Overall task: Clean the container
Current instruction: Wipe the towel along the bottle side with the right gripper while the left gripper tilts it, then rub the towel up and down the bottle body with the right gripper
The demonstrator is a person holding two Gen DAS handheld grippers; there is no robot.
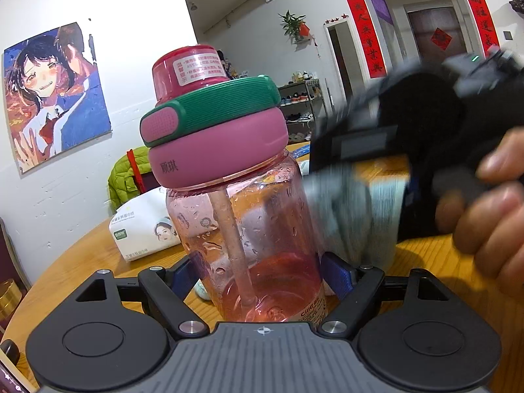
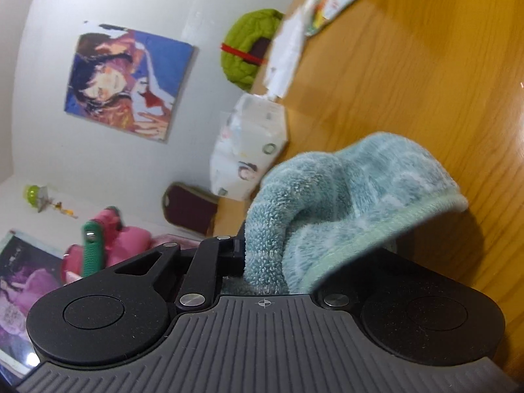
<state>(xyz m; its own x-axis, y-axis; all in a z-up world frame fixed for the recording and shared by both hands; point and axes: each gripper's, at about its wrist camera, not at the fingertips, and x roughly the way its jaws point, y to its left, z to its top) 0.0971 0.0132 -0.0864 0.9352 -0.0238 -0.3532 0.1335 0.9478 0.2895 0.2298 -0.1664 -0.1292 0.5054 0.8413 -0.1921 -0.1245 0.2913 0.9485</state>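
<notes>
A clear pink water bottle [image 1: 255, 229] with a pink and green lid [image 1: 213, 121] and an inner straw stands upright above the wooden table [image 1: 432, 262]. My left gripper [image 1: 262, 278] is shut on its lower body. My right gripper [image 2: 262, 262] is shut on a light blue towel [image 2: 344, 203], which bunches over the fingers. In the left wrist view the right gripper [image 1: 409, 131] and the towel [image 1: 357, 216] are blurred, close against the bottle's right side. The bottle's lid shows at the left of the right wrist view [image 2: 98, 245].
A white tissue pack [image 1: 147, 226] lies on the table behind the bottle, also in the right wrist view [image 2: 249, 150]. A green jacket [image 1: 127, 173] hangs on a chair beyond. A gold tin [image 1: 8, 294] sits at the left edge.
</notes>
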